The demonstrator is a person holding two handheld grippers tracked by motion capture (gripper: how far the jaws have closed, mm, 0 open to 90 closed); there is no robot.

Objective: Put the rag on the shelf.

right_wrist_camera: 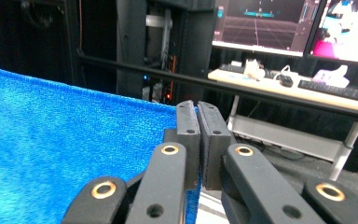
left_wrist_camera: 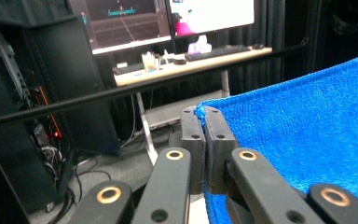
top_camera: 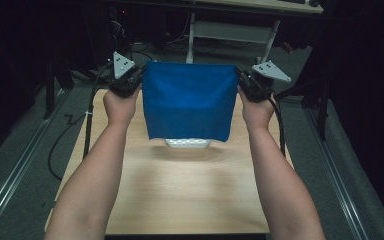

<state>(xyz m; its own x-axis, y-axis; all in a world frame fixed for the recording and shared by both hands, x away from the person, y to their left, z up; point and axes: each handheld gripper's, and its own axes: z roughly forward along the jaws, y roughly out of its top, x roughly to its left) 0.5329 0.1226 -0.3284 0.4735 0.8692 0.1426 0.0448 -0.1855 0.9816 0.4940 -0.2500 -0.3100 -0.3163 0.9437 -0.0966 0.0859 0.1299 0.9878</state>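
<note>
The left hand-held gripper (top_camera: 136,80) is clamped on the top left corner of the cloth (top_camera: 187,100), and the right hand-held gripper (top_camera: 244,84) is clamped on the top right corner. In the left gripper view the jaws are pressed together with the blue hem caught between them near the tips. The right gripper view shows the same thing on the other side. The cloth hangs between the two grippers, stretched almost flat along its upper edge, and its lower edge is free above the desk (top_camera: 180,190). Just below that lower edge, a small white object (top_camera: 187,143) lies on the desk; what it is I cannot tell.

The step in hand seems to be to spread the cloth and lay it down, perhaps over the white object. To do it well, I think both grippers should keep the same height and the same pull, so the upper edge does not sag or twist. The grip is only on the corner hems, so a strong pull to the sides could slip the fabric out. It is better to hold a light tension only. When lowering, the free edge should touch the desk first, on the near side of the grippers. Then both hands move away from the person together, so the cloth lies down without folds.
</note>
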